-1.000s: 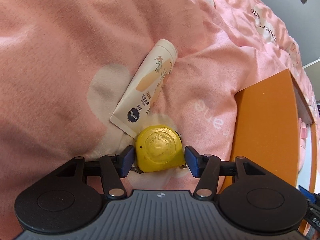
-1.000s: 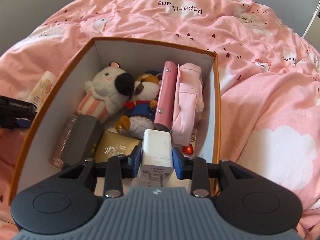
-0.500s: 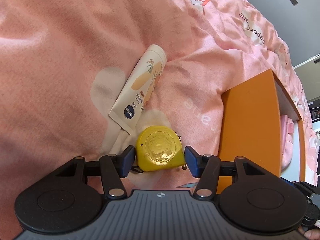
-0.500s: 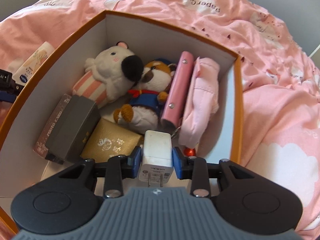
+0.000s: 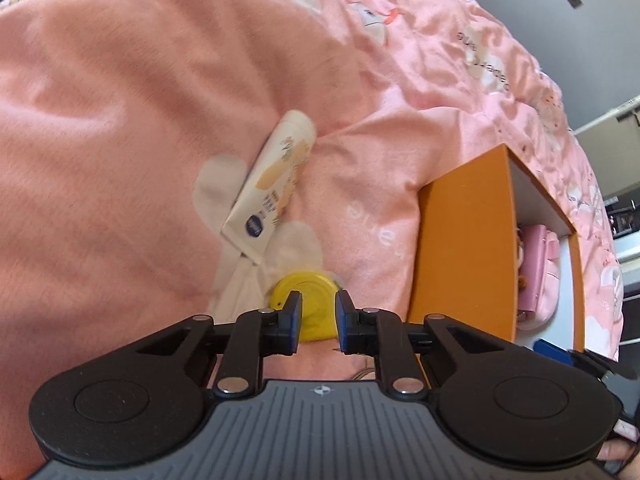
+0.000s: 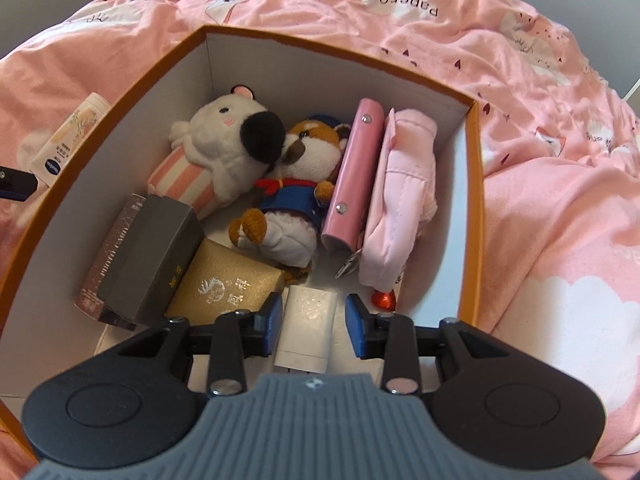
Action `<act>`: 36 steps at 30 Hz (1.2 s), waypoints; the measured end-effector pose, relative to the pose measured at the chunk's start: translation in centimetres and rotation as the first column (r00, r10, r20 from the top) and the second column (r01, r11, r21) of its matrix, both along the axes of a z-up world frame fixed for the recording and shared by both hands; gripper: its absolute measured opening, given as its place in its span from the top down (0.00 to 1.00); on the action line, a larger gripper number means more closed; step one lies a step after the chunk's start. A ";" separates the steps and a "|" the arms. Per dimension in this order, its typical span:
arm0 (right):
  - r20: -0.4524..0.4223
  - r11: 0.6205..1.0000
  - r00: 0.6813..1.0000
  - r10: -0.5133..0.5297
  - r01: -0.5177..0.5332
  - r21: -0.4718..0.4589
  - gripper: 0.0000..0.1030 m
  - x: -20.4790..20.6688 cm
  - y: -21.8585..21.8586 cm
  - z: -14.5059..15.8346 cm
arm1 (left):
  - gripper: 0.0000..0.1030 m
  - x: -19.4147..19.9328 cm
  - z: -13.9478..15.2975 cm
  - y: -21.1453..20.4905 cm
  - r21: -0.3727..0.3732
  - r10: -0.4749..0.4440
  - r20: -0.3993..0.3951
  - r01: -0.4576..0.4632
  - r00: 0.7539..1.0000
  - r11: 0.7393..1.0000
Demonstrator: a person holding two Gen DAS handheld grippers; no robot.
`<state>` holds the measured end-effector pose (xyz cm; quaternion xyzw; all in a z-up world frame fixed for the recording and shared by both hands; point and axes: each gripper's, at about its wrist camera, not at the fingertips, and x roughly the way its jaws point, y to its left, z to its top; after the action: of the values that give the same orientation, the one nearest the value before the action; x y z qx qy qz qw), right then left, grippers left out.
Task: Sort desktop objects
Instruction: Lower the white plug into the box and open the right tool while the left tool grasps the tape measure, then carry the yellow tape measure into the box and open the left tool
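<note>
The left tool (image 5: pixel 317 322) hangs above the yellow tape (image 5: pixel 307 305) on the pink bedspread (image 5: pixel 120 120); its jaws are closing, narrow, with the tape seen between them but below, unpressed. A tube (image 5: pixel 272 184) lies just beyond the tape, near the orange box (image 5: pixel 464 240). The right tool (image 6: pixel 313 326) is over the box (image 6: pixel 472 200), jaws opening, pads clear of the white charger (image 6: pixel 306 328) between them, beside a gold case (image 6: pixel 228 286).
</note>
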<state>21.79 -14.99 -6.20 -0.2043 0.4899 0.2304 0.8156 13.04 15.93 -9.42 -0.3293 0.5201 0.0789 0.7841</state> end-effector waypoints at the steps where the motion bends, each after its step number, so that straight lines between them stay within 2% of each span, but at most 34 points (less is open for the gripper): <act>1: 0.002 1.000 1.000 -0.001 0.001 0.009 0.62 -0.2 -0.1 0.2 | 0.78 0.0 -0.4 0.1 0.009 0.016 -0.017 -0.015 1.000 1.000; 3: 0.000 1.000 1.000 0.003 -0.003 0.027 0.61 -0.6 -0.4 0.4 | 0.73 0.2 -1.5 0.2 0.003 0.028 -0.048 -0.028 0.998 1.000; 5: 0.002 0.999 1.000 0.011 -0.011 0.040 0.61 -1.1 -0.5 0.6 | 0.68 0.3 -2.7 0.3 -0.035 0.038 -0.066 -0.040 0.997 0.999; 7: 0.011 0.998 1.000 0.017 -0.018 0.052 0.61 -1.6 -0.7 0.9 | 0.51 0.3 -3.7 0.4 -0.054 0.064 -0.078 -0.068 0.995 0.996; 10: 0.022 0.997 1.000 0.022 -0.024 0.071 0.61 -2.2 -0.9 1.2 | 0.48 0.3 -4.7 0.4 -0.064 0.082 -0.076 -0.087 0.994 0.994; 14: 0.038 0.997 0.999 0.018 -0.021 0.081 0.61 -2.6 -1.1 1.5 | 0.43 0.6 -5.3 -0.4 -0.039 0.056 -0.053 -0.058 0.997 0.998; 17: 0.042 0.995 0.999 0.005 -0.010 0.101 0.61 -2.7 -1.4 1.7 | 0.43 0.8 -5.8 -0.8 -0.034 0.044 -0.043 -0.046 0.998 0.998; 20: 0.043 0.994 0.999 -0.007 0.002 0.111 0.61 -2.7 -1.7 1.8 | 0.54 0.9 -5.8 -0.8 -0.054 0.039 -0.034 -0.041 0.999 0.998; 21: 0.044 0.994 0.999 -0.012 0.007 0.113 0.61 -2.6 -1.8 1.8 | 0.54 0.9 -5.7 -0.8 -0.057 0.037 -0.032 -0.039 0.999 0.998; 23: 0.047 0.993 0.999 -0.026 0.021 0.117 0.61 -2.6 -2.1 1.8 | 0.59 0.8 -5.2 -1.0 -0.041 0.030 -0.026 -0.031 0.999 0.999; 25: 0.054 0.992 0.998 -0.042 0.035 0.124 0.61 -2.6 -2.5 2.0 | 0.68 0.5 -4.4 -1.0 -0.034 0.032 -0.005 -0.032 0.999 0.999; 28: 0.064 0.989 0.996 -0.066 0.057 0.140 0.61 -2.6 -3.2 2.3 | 0.73 0.3 -3.3 -1.0 -0.030 0.025 0.022 -0.024 0.999 0.999; 36: 0.074 0.976 0.991 -0.111 0.095 0.195 0.61 -2.8 -5.4 3.1 | 0.77 -0.4 0.2 -1.9 0.004 0.014 0.095 -0.015 0.995 1.000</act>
<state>19.00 -20.37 -3.07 -0.1089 0.4405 0.2250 0.8622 12.65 14.01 -9.18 -0.3346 0.4798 0.0700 0.8081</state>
